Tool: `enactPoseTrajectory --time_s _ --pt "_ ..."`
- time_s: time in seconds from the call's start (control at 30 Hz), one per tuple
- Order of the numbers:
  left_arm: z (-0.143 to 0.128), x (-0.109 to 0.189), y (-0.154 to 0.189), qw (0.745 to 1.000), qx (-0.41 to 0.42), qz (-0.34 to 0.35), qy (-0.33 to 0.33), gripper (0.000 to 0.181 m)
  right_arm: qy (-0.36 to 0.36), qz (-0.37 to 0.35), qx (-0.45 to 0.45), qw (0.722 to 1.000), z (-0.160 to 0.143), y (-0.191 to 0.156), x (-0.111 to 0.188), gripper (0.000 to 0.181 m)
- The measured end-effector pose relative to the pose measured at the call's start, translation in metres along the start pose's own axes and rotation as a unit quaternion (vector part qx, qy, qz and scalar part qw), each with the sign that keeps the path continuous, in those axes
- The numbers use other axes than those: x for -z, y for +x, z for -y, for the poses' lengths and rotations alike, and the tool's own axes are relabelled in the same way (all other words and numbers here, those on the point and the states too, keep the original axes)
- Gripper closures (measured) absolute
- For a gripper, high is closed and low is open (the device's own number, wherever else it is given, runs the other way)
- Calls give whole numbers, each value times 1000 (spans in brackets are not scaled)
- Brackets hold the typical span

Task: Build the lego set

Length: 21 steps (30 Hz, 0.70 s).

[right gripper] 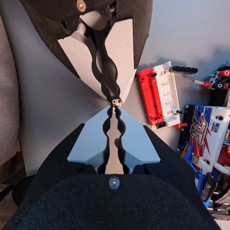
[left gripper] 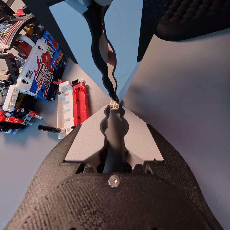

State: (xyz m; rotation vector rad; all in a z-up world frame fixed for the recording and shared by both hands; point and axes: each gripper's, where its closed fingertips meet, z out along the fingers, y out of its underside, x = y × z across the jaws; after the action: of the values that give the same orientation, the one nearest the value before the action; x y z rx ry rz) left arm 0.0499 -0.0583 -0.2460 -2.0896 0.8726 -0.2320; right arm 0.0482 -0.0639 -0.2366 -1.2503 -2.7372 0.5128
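Note:
My left gripper point(left gripper: 114, 108) is shut on a small white connector point(left gripper: 114, 105) with a round hole and a cross hole. My right gripper point(right gripper: 114, 108) meets it tip to tip from the opposite side. It is shut on a small pin piece point(right gripper: 114, 105) that touches the connector point(right gripper: 116, 102); most of the pin is hidden by the pads. In the left wrist view the right gripper point(left gripper: 115, 99) comes down from the top. In the right wrist view the left gripper point(right gripper: 115, 99) comes down from the top. Both are held above the grey table point(left gripper: 180, 99).
A red and white panel assembly point(left gripper: 73, 103) point(right gripper: 160, 98) with a black beam point(left gripper: 48, 128) point(right gripper: 184, 70) lies beside the grippers. The white, blue and red race car model point(left gripper: 37, 72) point(right gripper: 205, 136) stands beyond it. Grey cloth point(right gripper: 7, 87) borders the table. The grippers are tip to tip, or close to it.

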Motion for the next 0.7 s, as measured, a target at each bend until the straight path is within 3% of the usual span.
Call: enactPoseTrajectory --time_s 0.03,0.7 --pt "0 0 0 1000 0 0 0 167 1 -1 -1 1000 -1 0 0 181" --pt "-2 3 -2 1000 -21 -7 3 167 108 1 -79 991 -16 13 6 181"
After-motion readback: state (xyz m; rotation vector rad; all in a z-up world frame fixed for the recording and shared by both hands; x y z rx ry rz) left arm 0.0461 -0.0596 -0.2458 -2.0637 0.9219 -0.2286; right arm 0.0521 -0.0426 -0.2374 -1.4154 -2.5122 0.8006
